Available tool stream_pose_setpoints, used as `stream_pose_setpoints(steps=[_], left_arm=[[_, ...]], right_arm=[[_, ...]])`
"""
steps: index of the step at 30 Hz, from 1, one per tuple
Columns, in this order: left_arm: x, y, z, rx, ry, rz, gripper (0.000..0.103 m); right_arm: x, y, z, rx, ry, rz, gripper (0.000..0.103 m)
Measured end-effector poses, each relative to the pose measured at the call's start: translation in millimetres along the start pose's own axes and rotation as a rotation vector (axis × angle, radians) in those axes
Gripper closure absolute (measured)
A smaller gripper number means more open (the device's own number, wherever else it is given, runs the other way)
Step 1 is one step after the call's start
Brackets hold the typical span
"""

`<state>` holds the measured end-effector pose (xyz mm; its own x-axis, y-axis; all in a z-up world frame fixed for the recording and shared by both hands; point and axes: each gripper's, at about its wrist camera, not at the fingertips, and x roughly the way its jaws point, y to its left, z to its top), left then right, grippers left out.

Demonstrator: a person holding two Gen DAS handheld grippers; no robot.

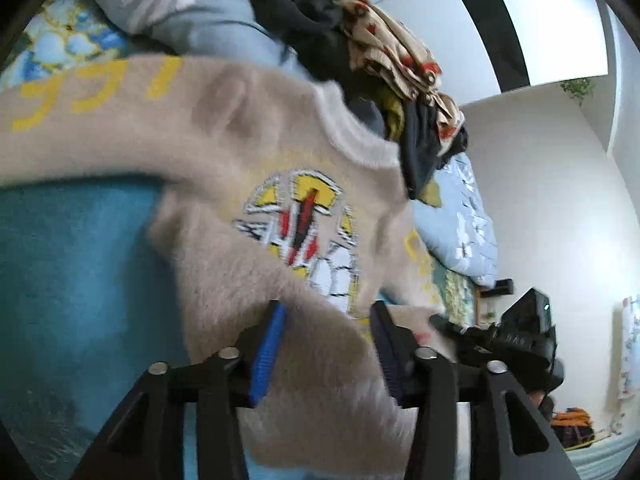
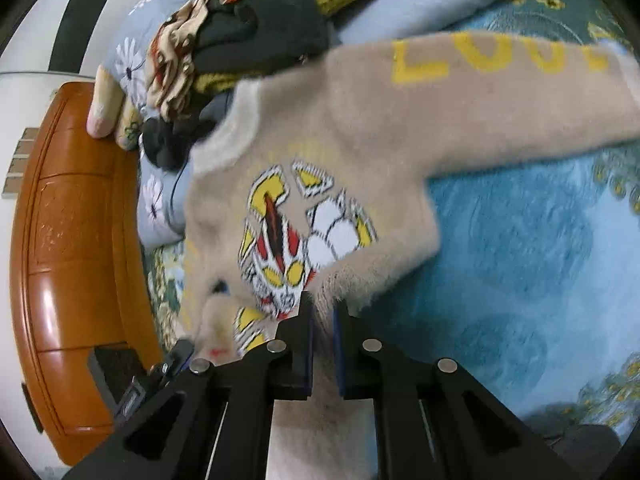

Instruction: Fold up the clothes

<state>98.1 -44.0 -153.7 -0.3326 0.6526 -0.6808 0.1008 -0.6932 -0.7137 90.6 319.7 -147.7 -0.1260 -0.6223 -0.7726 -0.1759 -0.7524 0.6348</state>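
Left wrist view shows the left claw with its two black fingers set fairly wide, a thick fold of the sweater bunched between the blue ribbed pads; the fabric fills the gap and touches both pads, so the claw is clamped on the sweater's lower edge. The sweater is a fuzzy, long-piled beige knit with a paler ribbed collar, a cartoon patch in yellow, red, white and black on the chest, and yellow letters along one sleeve. It is held partly raised over the bed, whose cover is a plush teal blanket with blue and yellow flower shapes near its border. Beyond the collar lies a heap of clothes: a dark soft garment, a cream cloth printed in red and brown, and something olive underneath. A pale blue quilt with daisy prints sits behind the heap.

In the right wrist view, the right claw has its fingers nearly together, pinching a thin, hairy edge of the sweater between the pads. The chest patch hangs just above the fingertips, and the lettered sleeve stretches away to the right across the teal bed. To the left stands a glossy, curved, orange-brown wooden headboard, with the clothes heap and the daisy quilt beside it.
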Motion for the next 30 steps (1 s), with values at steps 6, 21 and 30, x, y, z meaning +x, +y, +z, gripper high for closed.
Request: stream_pose_setpoints(steps=[6, 21, 30], left_arm=[[-10, 66, -38, -0.126, 0.016, 0.13, 0.044], [7, 105, -62, -0.395, -0.031, -0.036, 0.081], [-64, 53, -55, -0.116, -0.08, 0.231, 0.099]], right_arm=[[3, 3, 11, 0.005, 0.001, -0.026, 0.095], [0, -5, 5, 0.02, 0.004, -0.054, 0.095], [6, 6, -56, -0.289, 0.083, -0.262, 0.095]])
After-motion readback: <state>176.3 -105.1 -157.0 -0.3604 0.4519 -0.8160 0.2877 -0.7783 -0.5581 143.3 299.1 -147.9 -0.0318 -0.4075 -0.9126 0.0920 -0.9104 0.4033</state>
